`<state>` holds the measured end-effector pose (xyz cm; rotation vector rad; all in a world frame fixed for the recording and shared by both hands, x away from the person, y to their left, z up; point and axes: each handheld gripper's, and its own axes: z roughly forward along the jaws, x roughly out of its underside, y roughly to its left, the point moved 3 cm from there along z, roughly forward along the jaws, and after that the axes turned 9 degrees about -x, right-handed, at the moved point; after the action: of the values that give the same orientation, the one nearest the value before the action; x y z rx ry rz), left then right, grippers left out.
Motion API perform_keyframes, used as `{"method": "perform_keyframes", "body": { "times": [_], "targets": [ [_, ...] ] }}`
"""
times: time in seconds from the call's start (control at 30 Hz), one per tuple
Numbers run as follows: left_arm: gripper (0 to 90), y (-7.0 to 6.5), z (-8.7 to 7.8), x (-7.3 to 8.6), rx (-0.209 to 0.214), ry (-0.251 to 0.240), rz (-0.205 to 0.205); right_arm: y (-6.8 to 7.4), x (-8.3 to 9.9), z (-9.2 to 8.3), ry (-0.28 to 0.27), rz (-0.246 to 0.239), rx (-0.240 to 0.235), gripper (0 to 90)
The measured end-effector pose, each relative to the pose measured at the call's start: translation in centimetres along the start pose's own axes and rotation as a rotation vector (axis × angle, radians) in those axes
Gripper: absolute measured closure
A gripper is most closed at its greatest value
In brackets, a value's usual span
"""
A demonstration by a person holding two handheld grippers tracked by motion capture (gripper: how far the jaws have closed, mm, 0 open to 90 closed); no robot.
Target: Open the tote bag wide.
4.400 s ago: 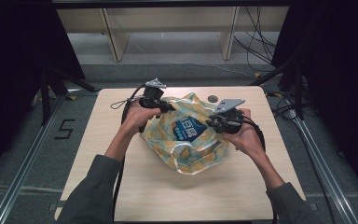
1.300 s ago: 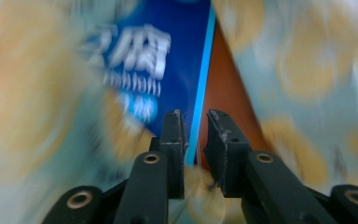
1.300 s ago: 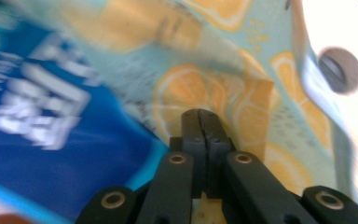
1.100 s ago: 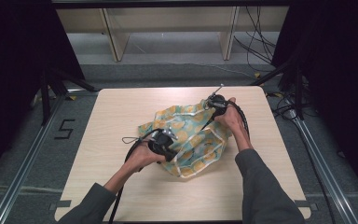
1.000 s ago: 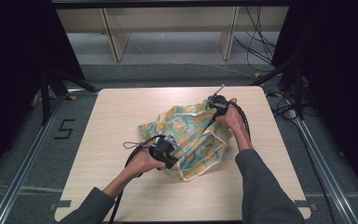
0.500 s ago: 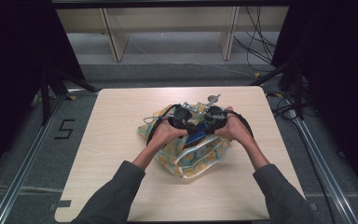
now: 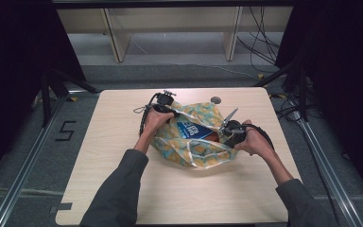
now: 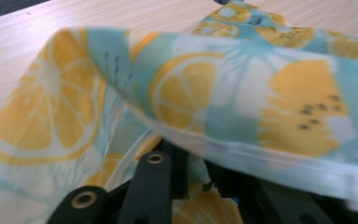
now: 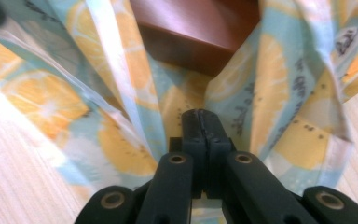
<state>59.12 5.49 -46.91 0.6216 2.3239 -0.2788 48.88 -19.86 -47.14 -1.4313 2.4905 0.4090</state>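
A cloth bag (image 7: 191,150) printed with lemon slices lies mid-table, its mouth pulled wide between the two hands. My left gripper (image 7: 172,112) is at the bag's far left rim. In the left gripper view its jaws (image 8: 193,161) sit under the draped hem (image 8: 242,149); they have just been closing, with cloth between them. My right gripper (image 7: 223,130) holds the right rim, and its jaws (image 9: 200,122) are pressed together on the fabric (image 9: 121,84). Inside the bag lie a blue packet with white lettering (image 7: 191,128) and a red-brown box (image 9: 191,32).
A small dark round thing (image 7: 216,100) sits on the wooden table (image 7: 123,189) just beyond the bag. Pale shelving (image 7: 170,28) stands behind the table, cables (image 7: 264,47) run at the back right, and metal rails flank both sides.
The left hand swung from the bag's near left side to its far left rim. The right hand came nearer from the far right. The bag's mouth now gapes, showing the blue packet.
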Motion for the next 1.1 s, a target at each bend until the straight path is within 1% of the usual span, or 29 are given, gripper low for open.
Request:
{"method": "perform_keyframes", "body": {
  "times": [0.03, 0.07, 0.1, 0.13, 0.17, 0.2, 0.23, 0.27, 0.3, 0.33, 0.4, 0.43, 0.47, 0.53, 0.6, 0.63, 0.67, 0.7, 0.73, 0.77, 0.8, 0.83, 0.87, 0.9, 0.93, 0.97, 1.03, 1.07, 1.1],
  "targets": [
    [74.2, 0.0, 0.0, 0.0, 0.000, 0.000, 0.000, 0.3, -0.3, -0.3, -0.027, 0.010, -0.003, 90.0],
    [74.2, -0.4, -0.4, -0.1, 0.005, -0.003, 0.006, 0.3, -0.3, -0.3, -0.027, 0.010, -0.003, 90.0],
    [72.7, -1.2, -1.4, -0.3, 0.014, -0.027, 0.036, 0.6, -1.2, -1.3, -0.098, -0.015, 0.008, 90.0],
    [72.2, -1.2, -1.4, -0.3, 0.014, -0.027, 0.036, 0.6, -1.2, -1.3, -0.098, -0.015, 0.008, 90.0],
    [72.0, -1.7, -1.9, -0.4, 0.022, -0.045, 0.042, 0.8, -2.5, -2.2, -0.173, -0.038, 0.027, 90.0],
    [72.0, -2.1, -2.6, -0.5, 0.018, -0.055, 0.053, 0.8, -2.5, -2.2, -0.173, -0.038, 0.027, 90.0],
    [71.9, -2.6, -3.2, -0.6, 0.019, -0.074, 0.072, 0.9, -3.1, -2.5, -0.196, -0.041, 0.021, 90.0],
    [71.7, -3.2, -3.8, -0.5, 0.048, -0.084, 0.086, 0.8, -3.7, -2.6, -0.209, -0.042, 0.035, 90.0],
    [71.7, -3.5, -4.4, -0.3, 0.065, -0.090, 0.094, 0.7, -4.4, -2.5, -0.216, -0.041, 0.057, 90.0],
    [71.7, -3.8, -4.7, -0.2, 0.068, -0.099, 0.101, 0.4, -5.0, -2.4, -0.224, -0.043, 0.062, 90.0],
    [72.0, -4.5, -5.5, 0.5, 0.093, -0.103, 0.123, -0.1, -5.9, -2.1, -0.236, -0.028, 0.067, 90.0],
    [72.0, -4.9, -5.9, 0.9, 0.121, -0.104, 0.130, -0.4, -6.2, -1.8, -0.234, -0.024, 0.073, 90.0],
    [71.9, -5.4, -6.2, 1.4, 0.121, -0.106, 0.148, -0.8, -6.6, -1.6, -0.234, -0.022, 0.096, 90.0],
    [71.7, -6.5, -6.9, 2.8, 0.170, -0.099, 0.184, -1.8, -7.1, -1.2, -0.241, 0.011, 0.112, 90.0],
    [71.4, -7.8, -7.4, 4.1, 0.200, -0.102, 0.211, -2.7, -7.5, -1.0, -0.265, 0.062, 0.124, 90.0],
    [71.3, -8.5, -7.6, 5.0, 0.225, -0.092, 0.238, -3.1, -7.6, -0.9, -0.276, 0.064, 0.130, 90.0],
    [71.4, -9.0, -7.7, 5.5, 0.234, -0.097, 0.256, -3.4, -7.7, -0.8, -0.282, 0.087, 0.136, 90.0],
    [71.5, -9.6, -7.8, 6.1, 0.240, -0.096, 0.256, -3.6, -7.8, -0.7, -0.282, 0.088, 0.141, 90.0],
    [72.0, -10.1, -7.7, 6.7, 0.250, -0.095, 0.271, -3.9, -8.0, -0.7, -0.297, 0.076, 0.151, 90.0],
    [72.0, -10.8, -7.6, 7.4, 0.269, -0.080, 0.265, -4.0, -8.1, -0.6, -0.293, 0.104, 0.149, 90.0],
    [72.0, -11.0, -7.5, 7.8, 0.276, -0.073, 0.287, -4.0, -8.1, -0.5, -0.281, 0.131, 0.150, 90.0],
    [72.0, -11.8, -7.4, 8.5, 0.273, -0.070, 0.286, -4.3, -8.1, -0.4, -0.280, 0.122, 0.150, 90.0],
    [72.0, -12.1, -7.3, 8.8, 0.280, -0.063, 0.311, -4.4, -8.1, -0.4, -0.279, 0.140, 0.161, 90.0],
    [71.9, -12.5, -7.4, 9.1, 0.274, -0.064, 0.329, -4.7, -8.1, -0.4, -0.282, 0.122, 0.170, 90.0],
    [71.6, -13.0, -7.4, 9.3, 0.284, -0.061, 0.348, -4.7, -8.1, -0.4, -0.278, 0.137, 0.171, 90.0],
    [71.1, -13.4, -7.5, 9.4, 0.291, -0.074, 0.343, -4.6, -8.1, -0.4, -0.277, 0.161, 0.165, 90.0],
    [69.0, -13.4, -7.8, 9.2, 0.282, -0.090, 0.338, -4.7, -8.1, -0.4, -0.277, 0.147, 0.171, 90.0],
    [68.7, -13.3, -7.9, 9.0, 0.279, -0.111, 0.325, -4.7, -8.1, -0.5, -0.279, 0.128, 0.168, 90.0],
    [67.9, -13.2, -8.2, 8.8, 0.275, -0.134, 0.300, -4.4, -8.1, -0.6, -0.281, 0.133, 0.163, 89.1]
  ]
}}
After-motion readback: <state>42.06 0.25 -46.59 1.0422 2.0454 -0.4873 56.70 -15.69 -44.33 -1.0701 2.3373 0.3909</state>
